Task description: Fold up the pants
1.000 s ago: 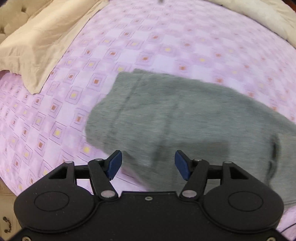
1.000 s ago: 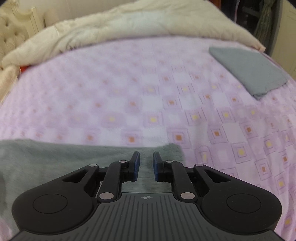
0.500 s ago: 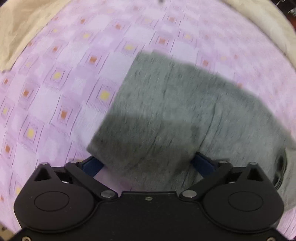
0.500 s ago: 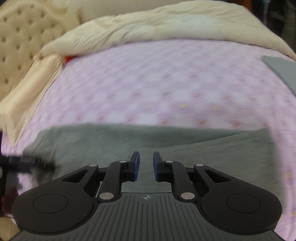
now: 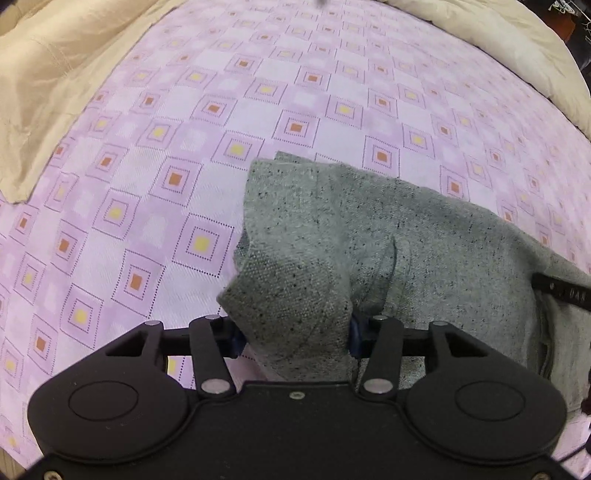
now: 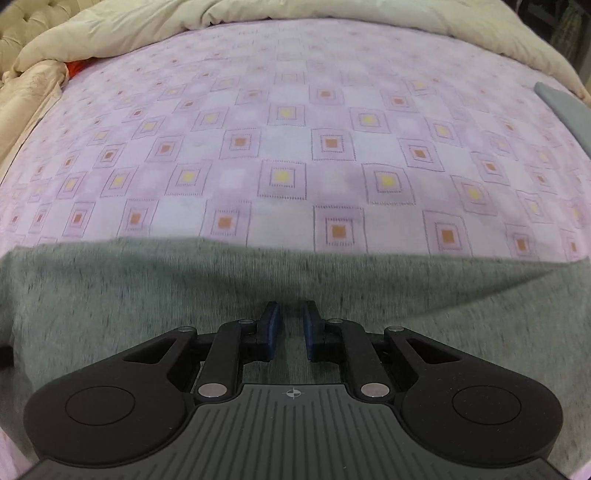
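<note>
Lilac checked bedsheet [image 5: 207,122] with orange and yellow squares covers the bed. Left gripper [image 5: 293,334] is clamped on a bunched corner of the speckled grey knit pants [image 5: 424,254], lifted off the sheet. Right gripper [image 6: 290,330] hovers over the pants [image 6: 147,295], fingers slightly apart, holding nothing. From the left camera the pants' long axis runs toward 4 o'clock. Judging by the thick wad gripped, layers may slip or drag unevenly, skewing the fold.

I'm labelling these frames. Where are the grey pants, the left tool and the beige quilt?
grey pants [image 5: 424,258], left wrist view, flat middle of the fabric.
left tool [image 5: 295,334], left wrist view, midway between fingertips.
beige quilt [image 6: 332,11], right wrist view, rolled far edge.
</note>
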The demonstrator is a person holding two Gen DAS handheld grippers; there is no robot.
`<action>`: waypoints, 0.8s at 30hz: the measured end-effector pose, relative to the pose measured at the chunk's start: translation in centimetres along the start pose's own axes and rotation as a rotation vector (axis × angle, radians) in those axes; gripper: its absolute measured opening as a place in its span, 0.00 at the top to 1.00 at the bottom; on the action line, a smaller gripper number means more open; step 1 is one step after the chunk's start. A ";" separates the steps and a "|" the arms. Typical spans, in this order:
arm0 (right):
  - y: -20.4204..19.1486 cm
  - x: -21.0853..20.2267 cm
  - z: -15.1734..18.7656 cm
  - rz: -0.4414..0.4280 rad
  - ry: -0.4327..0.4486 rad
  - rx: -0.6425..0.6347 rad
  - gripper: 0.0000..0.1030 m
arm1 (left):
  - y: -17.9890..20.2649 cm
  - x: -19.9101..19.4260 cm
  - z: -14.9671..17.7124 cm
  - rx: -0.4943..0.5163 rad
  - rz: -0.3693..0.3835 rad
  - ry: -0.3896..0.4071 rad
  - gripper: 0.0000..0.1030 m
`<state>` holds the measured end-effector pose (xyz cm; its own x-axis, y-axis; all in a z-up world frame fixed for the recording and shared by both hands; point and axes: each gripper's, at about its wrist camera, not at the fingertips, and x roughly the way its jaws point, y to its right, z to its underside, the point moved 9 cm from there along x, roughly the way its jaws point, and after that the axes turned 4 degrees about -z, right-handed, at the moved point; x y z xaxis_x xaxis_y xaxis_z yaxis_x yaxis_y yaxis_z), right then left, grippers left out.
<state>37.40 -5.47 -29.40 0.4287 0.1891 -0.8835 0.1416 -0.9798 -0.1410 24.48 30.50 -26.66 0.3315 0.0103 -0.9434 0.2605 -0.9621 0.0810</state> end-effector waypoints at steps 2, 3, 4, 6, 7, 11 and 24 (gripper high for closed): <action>0.3 -0.7 -0.5 -0.015 -0.001 0.019 0.87 | -0.5 0.4 0.2 -0.019 0.014 -0.034 0.36; 0.3 -1.7 -0.6 -0.029 0.030 0.024 0.87 | -0.7 0.7 0.3 -0.037 0.027 -0.052 0.33; 0.0 -2.8 -0.4 -0.047 0.057 0.024 0.87 | -1.1 1.1 0.2 -0.063 0.040 -0.067 0.27; -0.4 -5.2 0.9 -0.079 0.088 0.014 0.87 | -1.4 1.6 0.0 -0.101 0.072 -0.079 0.23; -0.7 -6.0 1.9 -0.082 0.087 0.002 0.87 | -1.4 1.7 -0.1 -0.109 0.078 -0.080 0.23; -1.3 -7.5 6.6 -0.034 0.047 -0.048 0.87 | -0.6 1.0 -0.1 -0.057 0.057 -0.031 0.40; -2.2 -4.9 10.8 -0.145 -0.060 -0.105 0.87 | 2.6 -7.4 -0.3 -0.010 -0.014 0.172 0.58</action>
<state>25.37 -4.90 -29.60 0.3431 0.3207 -0.8829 0.2920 -0.9297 -0.2242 22.97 27.97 -19.33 0.4782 0.0711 -0.8754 0.2751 -0.9587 0.0724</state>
